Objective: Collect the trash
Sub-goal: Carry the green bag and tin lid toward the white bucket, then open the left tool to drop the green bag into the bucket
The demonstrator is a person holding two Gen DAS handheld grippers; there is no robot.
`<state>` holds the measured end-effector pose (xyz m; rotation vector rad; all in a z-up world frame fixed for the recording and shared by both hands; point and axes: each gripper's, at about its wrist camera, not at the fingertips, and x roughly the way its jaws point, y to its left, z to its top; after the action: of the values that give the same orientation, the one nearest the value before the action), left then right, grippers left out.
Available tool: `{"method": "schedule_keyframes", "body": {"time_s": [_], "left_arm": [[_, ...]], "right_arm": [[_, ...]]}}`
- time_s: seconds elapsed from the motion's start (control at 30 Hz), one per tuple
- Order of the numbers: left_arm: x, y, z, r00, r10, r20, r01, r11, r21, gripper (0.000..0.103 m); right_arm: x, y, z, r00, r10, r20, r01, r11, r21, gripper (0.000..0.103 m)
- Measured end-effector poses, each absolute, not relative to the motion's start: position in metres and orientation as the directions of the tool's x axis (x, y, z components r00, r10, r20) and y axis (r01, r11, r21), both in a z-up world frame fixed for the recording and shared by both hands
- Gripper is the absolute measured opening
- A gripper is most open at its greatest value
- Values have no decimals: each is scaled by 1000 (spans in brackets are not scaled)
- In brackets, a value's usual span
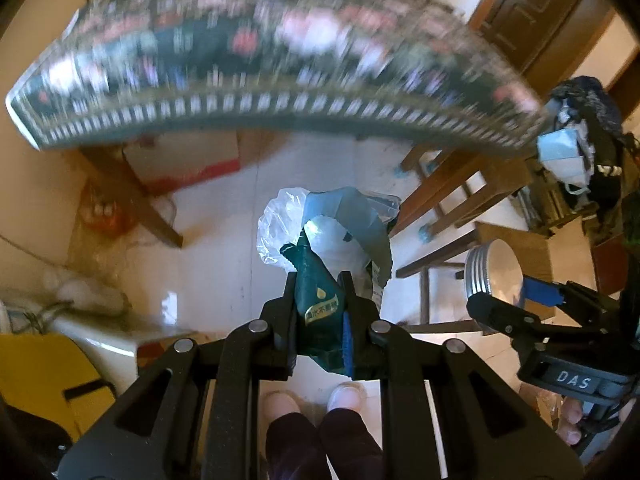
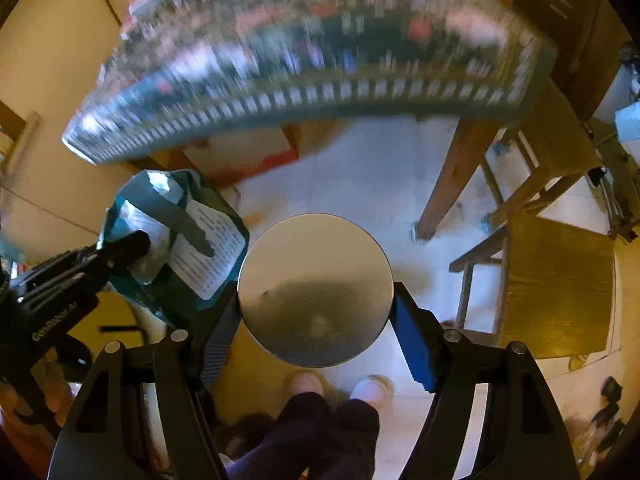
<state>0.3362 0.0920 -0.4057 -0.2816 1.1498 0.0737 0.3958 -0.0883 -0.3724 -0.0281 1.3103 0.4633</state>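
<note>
The person stands with both feet [image 1: 312, 400] on the pale tiled floor [image 1: 224, 248], both tools pointing down.

Closest in, the left gripper [image 1: 319, 300] has its fingers drawn in tight on a crumpled green wrapper [image 1: 316, 300], which sticks out past the tips. Just below it, on the floor, sits what looks like a bin lined with a clear plastic bag [image 1: 280, 232], with a grey-blue piece already lying in the mouth. The wrapper hangs right over that opening.

Beside it, the right gripper [image 2: 316, 300] is spread fairly wide, its two blue-padded fingers [image 2: 412, 340] pressed against opposite sides of a round metal can [image 2: 315, 290], the flat end facing the camera. From the left wrist view its ribbed side shows, off to the right of the bin rather than above it.

Further out, wooden chair legs [image 1: 448, 200] and a table leg [image 2: 452, 184] stand on the tiles, and a table with a flowered cloth [image 1: 280, 60], blurred, fills the top of both views.

My reading is that pickup is done and dropping is under way. The left fingers need only part to let the wrapper fall into the bag. The can must first be carried leftward over the opening without knocking the rim, then let go.
</note>
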Motion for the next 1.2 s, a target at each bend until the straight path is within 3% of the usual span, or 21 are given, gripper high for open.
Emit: {"method": "schedule_keyframes", "body": {"time_s": [0.4, 0.73, 1.0, 1.13, 1.2], "left_arm": [[343, 106, -545, 308, -38, -951, -282, 951, -129, 17], [356, 89, -591, 247, -78, -966, -265, 953, -145, 17], [374, 67, -623, 195, -182, -964, -257, 939, -229, 17], [382, 54, -644, 144, -165, -976, -265, 944, -199, 51], [383, 51, -649, 127, -152, -980, -262, 948, -181, 51]], "right_arm": [[411, -73, -521, 68, 347, -936, -365, 881, 300, 70], [425, -79, -563, 12, 318, -948, -356, 887, 293, 70], [424, -111, -562, 12, 275, -961, -286, 922, 261, 70], [425, -119, -559, 27, 264, -964, -261, 933, 248, 70], [426, -122, -557, 36, 258, -965, -253, 937, 241, 70]]}}
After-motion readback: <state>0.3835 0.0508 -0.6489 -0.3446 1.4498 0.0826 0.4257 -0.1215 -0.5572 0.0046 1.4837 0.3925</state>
